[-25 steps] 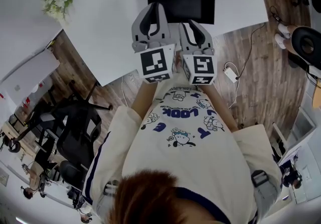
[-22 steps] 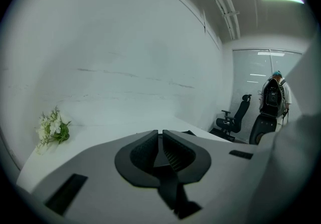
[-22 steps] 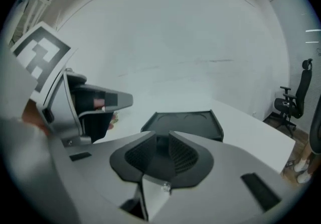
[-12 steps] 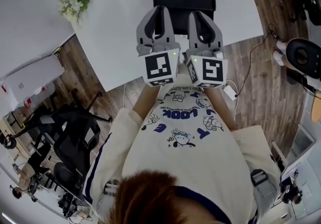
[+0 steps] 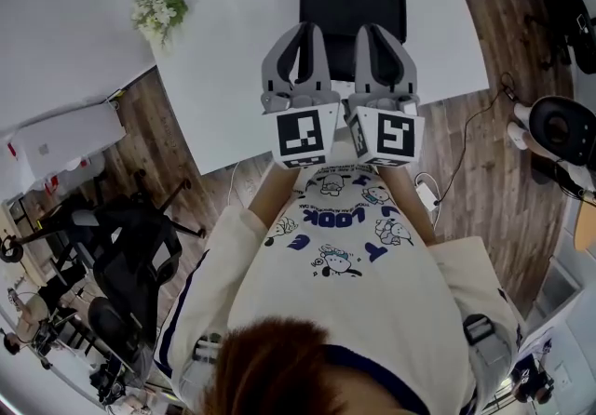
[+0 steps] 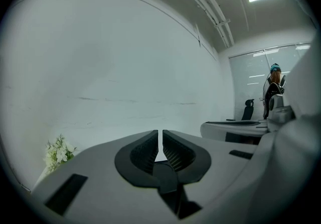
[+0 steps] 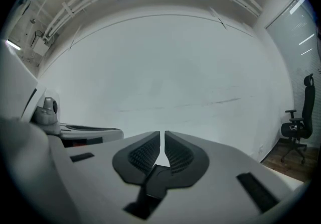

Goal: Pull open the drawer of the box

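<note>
A black box (image 5: 352, 2) stands on the white table (image 5: 233, 69), seen in the head view only; its drawer cannot be made out. I hold both grippers side by side in front of my chest, above the table's near edge and just short of the box. My left gripper (image 5: 298, 30) (image 6: 160, 135) is shut, with only a thin slit between its jaws and nothing in it. My right gripper (image 5: 376, 30) (image 7: 162, 135) is shut and empty as well. Both gripper views face a bare white wall and do not show the box.
A small bunch of white flowers (image 5: 158, 9) (image 6: 56, 152) stands at the table's far left corner. Black office chairs (image 5: 130, 260) are on the wooden floor to my left, and another chair (image 7: 296, 128) stands to the right. Cables (image 5: 438, 185) lie on the floor.
The table and box have slid lower in the head view. Both grippers have moved forward together towards the box. Their jaws stay shut.
</note>
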### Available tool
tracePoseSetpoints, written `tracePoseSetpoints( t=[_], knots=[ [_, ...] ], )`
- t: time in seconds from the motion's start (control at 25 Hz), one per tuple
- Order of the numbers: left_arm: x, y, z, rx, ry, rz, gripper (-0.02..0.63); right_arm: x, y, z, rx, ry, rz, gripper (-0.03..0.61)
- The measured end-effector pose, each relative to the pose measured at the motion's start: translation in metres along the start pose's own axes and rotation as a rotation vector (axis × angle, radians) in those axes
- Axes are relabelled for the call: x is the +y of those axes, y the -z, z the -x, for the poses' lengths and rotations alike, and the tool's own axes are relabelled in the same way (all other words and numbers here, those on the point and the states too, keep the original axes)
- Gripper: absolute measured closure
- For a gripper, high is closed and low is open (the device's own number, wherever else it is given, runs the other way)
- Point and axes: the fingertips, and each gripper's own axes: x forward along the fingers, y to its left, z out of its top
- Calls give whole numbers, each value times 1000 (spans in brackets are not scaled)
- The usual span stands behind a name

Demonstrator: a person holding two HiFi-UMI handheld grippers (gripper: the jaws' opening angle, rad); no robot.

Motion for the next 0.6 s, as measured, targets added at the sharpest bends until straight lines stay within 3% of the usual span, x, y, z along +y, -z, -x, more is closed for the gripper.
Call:
tracePoseSetpoints(
  t=[0.6],
  knots=[
    [0, -10, -2, -28, -1, -20, 576, -8, -8, -5, -15, 10, 17, 534]
  ],
)
